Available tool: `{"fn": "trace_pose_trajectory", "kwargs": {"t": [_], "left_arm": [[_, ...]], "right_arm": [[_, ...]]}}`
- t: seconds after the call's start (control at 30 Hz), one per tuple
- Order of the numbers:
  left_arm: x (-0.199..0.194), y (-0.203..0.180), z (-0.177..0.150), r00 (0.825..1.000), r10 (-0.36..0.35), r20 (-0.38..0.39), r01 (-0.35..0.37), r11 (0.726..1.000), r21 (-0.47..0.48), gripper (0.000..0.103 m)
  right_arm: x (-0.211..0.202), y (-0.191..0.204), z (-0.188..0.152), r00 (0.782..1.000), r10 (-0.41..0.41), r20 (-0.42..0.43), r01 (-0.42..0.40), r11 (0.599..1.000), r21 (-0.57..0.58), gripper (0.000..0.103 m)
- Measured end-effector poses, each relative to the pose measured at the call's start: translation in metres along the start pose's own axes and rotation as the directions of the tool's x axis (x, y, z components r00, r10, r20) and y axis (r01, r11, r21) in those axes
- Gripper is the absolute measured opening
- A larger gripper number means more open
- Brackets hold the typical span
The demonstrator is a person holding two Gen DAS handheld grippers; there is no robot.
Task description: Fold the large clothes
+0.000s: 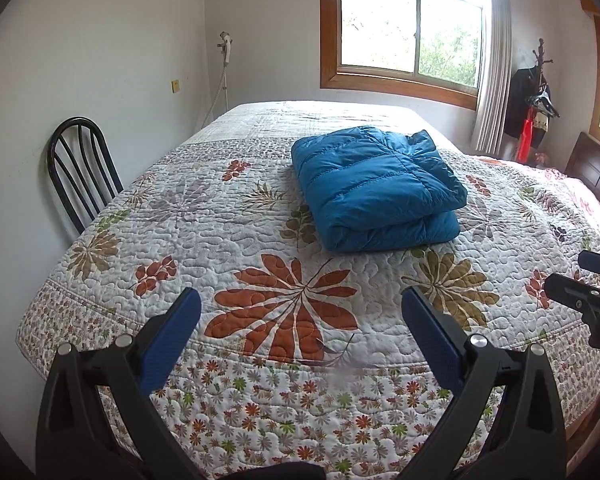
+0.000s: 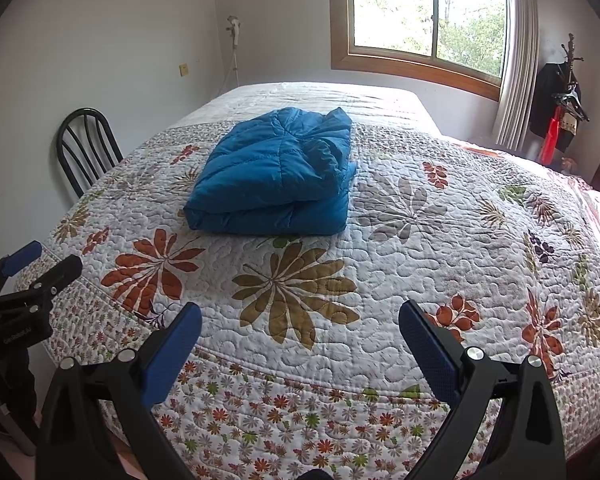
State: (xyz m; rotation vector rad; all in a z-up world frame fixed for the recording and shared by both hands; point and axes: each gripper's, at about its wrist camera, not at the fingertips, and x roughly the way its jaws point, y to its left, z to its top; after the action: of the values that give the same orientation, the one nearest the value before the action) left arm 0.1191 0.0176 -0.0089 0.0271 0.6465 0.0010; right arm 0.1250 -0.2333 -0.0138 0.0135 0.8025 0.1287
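The blue padded jacket [image 1: 374, 188] lies already folded into a thick bundle on the quilted bedspread [image 1: 260, 240], well ahead of both grippers and touched by neither. In the left wrist view it sits just right of centre in the upper middle of the frame; in the right wrist view the jacket [image 2: 276, 176] sits left of centre, so it lies between the two arms, roughly straight ahead of the person. Its long side runs away from the cameras toward the window [image 1: 408, 28], with the doubled, rounded fold edge facing the grippers and the looser bunched part at the far right corner. The left gripper [image 1: 300, 308] is spread wide and holds nothing; the right gripper [image 2: 300, 320] is likewise wide apart and empty, and each shows at the edge of the other's view. Neither looks clearly nearer to the bundle. Only bare bedspread lies between the fingers and the jacket, so nothing stands in the way. A black chair [image 1: 80, 168] stands at the left edge beside the bed, and a coat rack [image 1: 536, 100] is at the upper right, both well clear. Judging by the neat bundle, the folding looks finished or nearly so.
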Motion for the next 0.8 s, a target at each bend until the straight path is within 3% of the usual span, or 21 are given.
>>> {"fn": "trace_pose_trajectory", "kwargs": {"t": [0.8], "left_arm": [[0.0021, 0.0014, -0.0001, 1.0, -0.001, -0.005, 0.001, 1.0, 0.003, 0.1]], "right_arm": [[0.0004, 0.0, 0.0001, 1.0, 0.0, 0.0, 0.0, 1.0, 0.0, 0.099]]}}
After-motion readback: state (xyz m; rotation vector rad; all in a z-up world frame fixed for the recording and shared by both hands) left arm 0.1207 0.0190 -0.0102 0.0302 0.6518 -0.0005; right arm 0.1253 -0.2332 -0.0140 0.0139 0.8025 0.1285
